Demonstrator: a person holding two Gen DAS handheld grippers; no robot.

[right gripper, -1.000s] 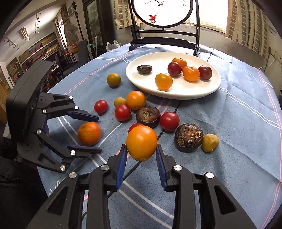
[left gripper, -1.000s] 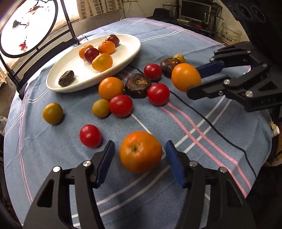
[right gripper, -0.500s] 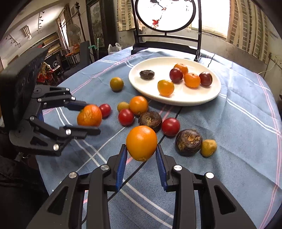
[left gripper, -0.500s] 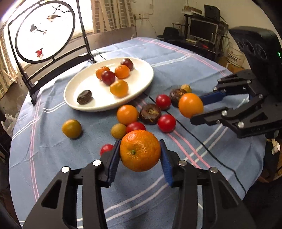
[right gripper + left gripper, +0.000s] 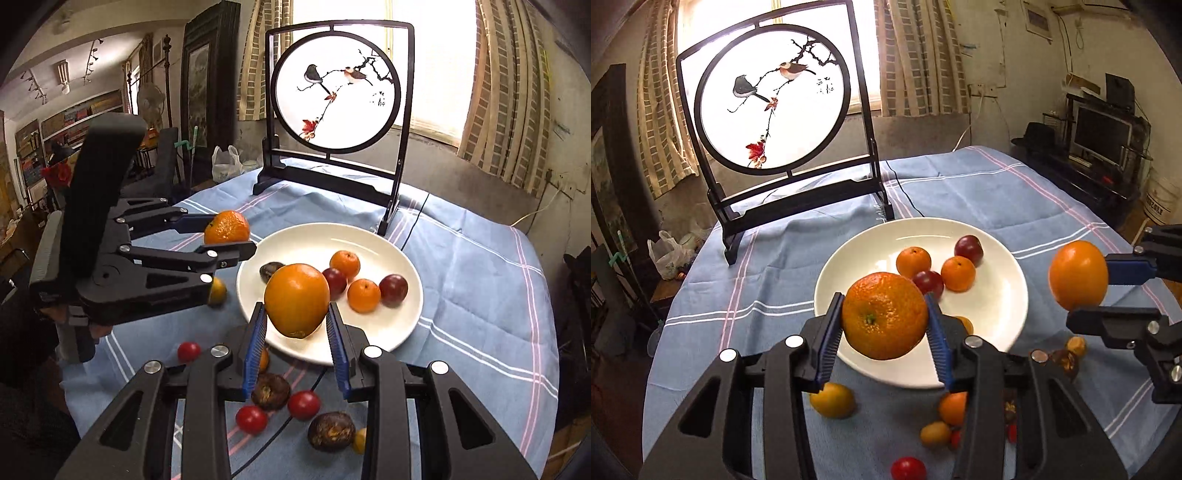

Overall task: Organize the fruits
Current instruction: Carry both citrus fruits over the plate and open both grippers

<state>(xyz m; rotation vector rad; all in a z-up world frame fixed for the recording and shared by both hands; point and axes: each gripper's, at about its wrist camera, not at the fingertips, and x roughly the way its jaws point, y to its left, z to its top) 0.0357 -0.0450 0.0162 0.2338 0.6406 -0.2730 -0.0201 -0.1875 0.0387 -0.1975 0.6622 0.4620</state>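
Bright window (image 5: 768,22) behind checked curtains (image 5: 916,55); stained plaster wall (image 5: 1004,55) with socket (image 5: 981,89). Round bird-painted screen (image 5: 772,99) in black stand on blue striped tablecloth (image 5: 979,188). Monitor (image 5: 1102,134) on dark cabinet; bookshelves (image 5: 74,118), standing fan (image 5: 151,99), white plastic bag (image 5: 225,162).

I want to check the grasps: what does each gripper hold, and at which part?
Left gripper: a mandarin, clamped at its sides. Right gripper: a smooth orange fruit, clamped at its lower sides.

White plate (image 5: 1004,258), blue striped tablecloth (image 5: 960,184)
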